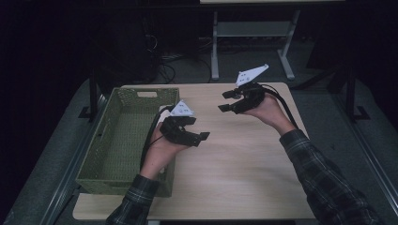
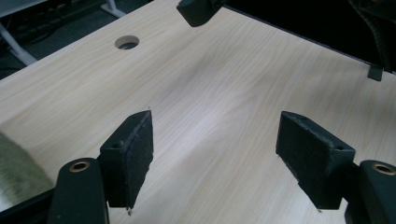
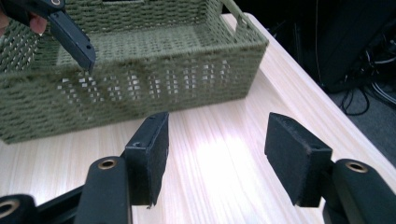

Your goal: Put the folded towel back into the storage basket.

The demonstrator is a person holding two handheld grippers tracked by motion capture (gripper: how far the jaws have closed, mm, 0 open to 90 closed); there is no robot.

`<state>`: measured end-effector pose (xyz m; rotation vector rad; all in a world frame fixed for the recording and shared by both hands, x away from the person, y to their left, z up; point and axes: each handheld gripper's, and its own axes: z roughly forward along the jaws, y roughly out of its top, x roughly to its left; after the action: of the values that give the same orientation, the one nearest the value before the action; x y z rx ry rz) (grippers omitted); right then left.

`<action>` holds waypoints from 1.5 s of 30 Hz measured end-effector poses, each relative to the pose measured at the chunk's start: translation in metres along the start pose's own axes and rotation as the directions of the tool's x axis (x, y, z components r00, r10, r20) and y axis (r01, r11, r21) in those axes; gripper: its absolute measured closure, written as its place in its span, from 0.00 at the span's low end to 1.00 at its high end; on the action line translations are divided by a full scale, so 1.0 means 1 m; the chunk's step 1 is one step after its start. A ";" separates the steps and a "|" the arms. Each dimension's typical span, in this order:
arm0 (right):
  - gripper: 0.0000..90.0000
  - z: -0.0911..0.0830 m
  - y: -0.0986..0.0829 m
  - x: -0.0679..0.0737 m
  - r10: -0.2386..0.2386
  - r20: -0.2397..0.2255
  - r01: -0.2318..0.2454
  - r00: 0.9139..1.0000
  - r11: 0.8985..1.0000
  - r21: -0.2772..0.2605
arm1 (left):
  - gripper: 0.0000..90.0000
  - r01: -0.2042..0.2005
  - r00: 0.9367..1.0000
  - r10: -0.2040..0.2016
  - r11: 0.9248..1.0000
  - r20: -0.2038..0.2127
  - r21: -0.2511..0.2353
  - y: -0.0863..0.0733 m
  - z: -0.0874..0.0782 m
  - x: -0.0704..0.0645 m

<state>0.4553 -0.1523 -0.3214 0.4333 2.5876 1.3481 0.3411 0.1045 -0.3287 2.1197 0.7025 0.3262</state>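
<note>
Left gripper (image 1: pixel 199 128), black two-jaw tool with grey three-cornered plate, left of frame centre in high view, beside right wall of basket; jaws wide apart, nothing between. Right gripper (image 1: pixel 225 101), same make, upper centre-right; jaws spread wide, nothing held. Both hover above pale wood-grain desk (image 1: pixel 244 159). Olive-green woven rectangular basket (image 1: pixel 123 140) at left of frame, on desk's left part. Round hole (image 2: pixel 127 42) in desktop, upper left of left gripper view.

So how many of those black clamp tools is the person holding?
2. The left black handheld gripper hovers beside the green woven basket, fingers apart and empty. The right black handheld gripper hovers over the far part of the light wooden table, also open and empty.
</note>
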 end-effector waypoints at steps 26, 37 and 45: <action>0.27 -0.043 -0.118 0.021 0.201 0.120 -0.207 0.972 0.978 0.032 | 0.25 0.007 1.000 -0.007 0.999 0.001 0.041 -0.024 0.061 -0.042; 0.21 -0.048 -0.165 0.046 0.253 0.168 -0.266 0.953 0.962 0.064 | 0.25 0.012 1.000 -0.012 0.999 0.004 0.045 -0.047 0.078 -0.051; 0.19 -0.060 -0.186 0.061 0.297 0.197 -0.311 0.934 0.949 0.047 | 0.24 0.016 1.000 -0.017 0.998 0.006 0.062 -0.064 0.085 -0.051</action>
<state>0.3488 -0.2788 -0.4424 0.9614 2.4951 1.2243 0.3157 0.0491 -0.4300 2.1715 0.7345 0.2918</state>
